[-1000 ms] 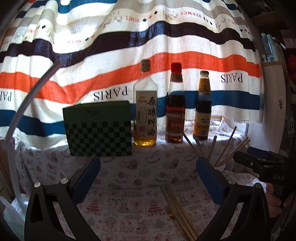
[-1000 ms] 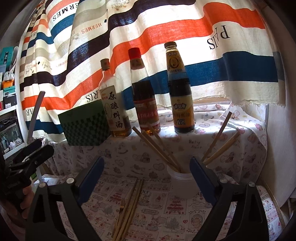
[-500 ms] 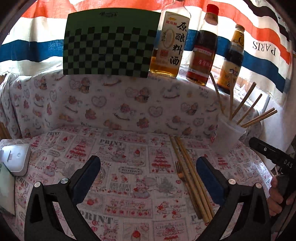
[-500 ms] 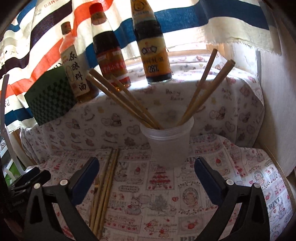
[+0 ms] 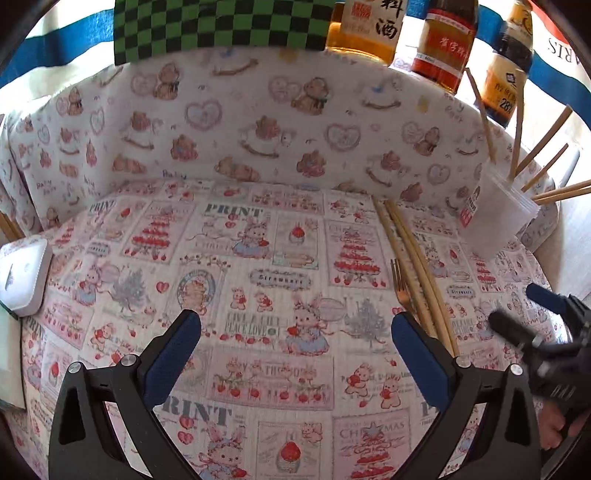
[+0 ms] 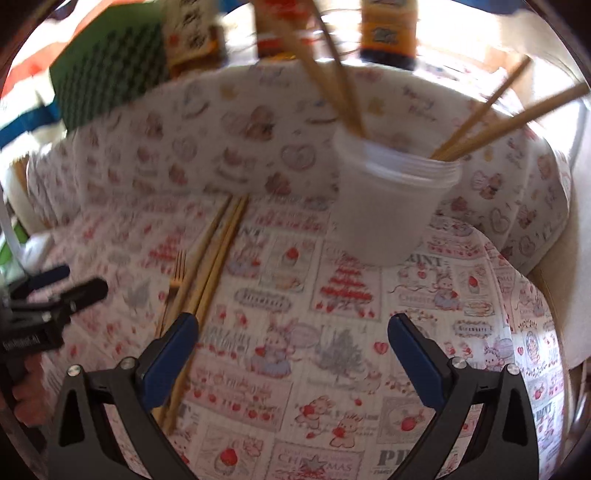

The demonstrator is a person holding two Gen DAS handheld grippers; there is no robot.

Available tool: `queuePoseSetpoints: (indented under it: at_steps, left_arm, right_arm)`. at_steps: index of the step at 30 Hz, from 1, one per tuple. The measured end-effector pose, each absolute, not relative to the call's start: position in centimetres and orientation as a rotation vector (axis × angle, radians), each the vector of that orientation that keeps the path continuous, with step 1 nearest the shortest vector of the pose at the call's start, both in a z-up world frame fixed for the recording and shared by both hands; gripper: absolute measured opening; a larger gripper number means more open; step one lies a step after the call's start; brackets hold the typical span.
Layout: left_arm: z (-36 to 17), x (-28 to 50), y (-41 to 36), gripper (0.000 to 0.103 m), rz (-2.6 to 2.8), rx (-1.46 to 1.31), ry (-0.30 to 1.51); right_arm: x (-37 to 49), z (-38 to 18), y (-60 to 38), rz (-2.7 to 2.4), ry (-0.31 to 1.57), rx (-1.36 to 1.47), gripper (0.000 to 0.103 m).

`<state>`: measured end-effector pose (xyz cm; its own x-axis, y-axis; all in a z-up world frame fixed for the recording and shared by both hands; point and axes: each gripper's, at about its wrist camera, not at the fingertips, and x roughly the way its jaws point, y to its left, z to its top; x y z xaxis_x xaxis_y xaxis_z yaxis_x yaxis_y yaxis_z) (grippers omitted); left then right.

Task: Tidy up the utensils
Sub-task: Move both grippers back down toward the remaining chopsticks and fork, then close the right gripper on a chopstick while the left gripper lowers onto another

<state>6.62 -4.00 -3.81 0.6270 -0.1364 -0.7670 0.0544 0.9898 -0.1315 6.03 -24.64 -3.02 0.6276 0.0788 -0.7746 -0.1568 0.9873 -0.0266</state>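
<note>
Nearest in each wrist view are the tool's own jaws. The left gripper (image 5: pixel 295 328) stands wide with nothing between its pads, only the printed cloth (image 5: pixel 258 258) under it. The right gripper (image 6: pixel 291 332) is also wide and empty.

A little farther, the loose chopsticks (image 5: pixel 413 266) lie together flat on the cloth, at about 2 o'clock from the left gripper, and their near ends pass under its right finger. A small fork (image 5: pixel 400 280) lies just beside them, touching or almost touching; I cannot tell which. In the right view the same bundle sits at about 10 o'clock, running under the left finger.

Farther again, at 1 o'clock in both views, stands the cup (image 6: pixel 391 206), which already holds several chopsticks leaning outward. Behind it, on the raised shelf, are the bottles (image 5: pixel 443 44) and a checked box (image 5: pixel 221 29).

I judge that the pickup of the loose sticks has not begun. The risks are these: the sticks are thin and lie close, so a grasp may take only some and roll the others away, or catch the fork too. The cloth may wrinkle under the pads. The cup looks light, and the leaning sticks could be hit on insertion, so it may tip.
</note>
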Motion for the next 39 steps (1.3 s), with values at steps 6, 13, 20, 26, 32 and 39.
queuePoseSetpoints:
  at_steps: [6, 13, 20, 26, 32, 39]
  left_arm:
    - [-4.1, 6.7, -3.7, 0.102, -0.094, -0.117, 0.902]
    - [-3.7, 6.4, -4.1, 0.102, -0.069, -0.073, 0.876]
    - [-3.6, 6.2, -4.2, 0.102, -0.066, -0.069, 0.868]
    - [-3.5, 5.9, -4.4, 0.097, -0.113, -0.07, 0.865]
    - [-3.7, 5.0, -6.8, 0.045, -0.228, -0.024, 0.885]
    - [-3.6, 3.5, -10.7, 0.013, -0.398, 0.037, 0.917]
  right_arm:
    - [5.6, -4.4, -22.6, 0.149, 0.931, -0.168, 0.102]
    - [5.6, -4.8, -22.5, 0.143, 0.95, -0.156, 0.102]
    - [5.1, -5.3, -21.3, 0.177, 0.945, -0.179, 0.093]
    - [5.3, -5.0, -22.5, 0.161, 0.942, -0.1, 0.005]
    - [4.5, -3.2, -25.2, 0.189, 0.879, 0.084, 0.005]
    - [1.6, 1.1, -26.0, 0.205, 0.637, 0.094, 0.005]
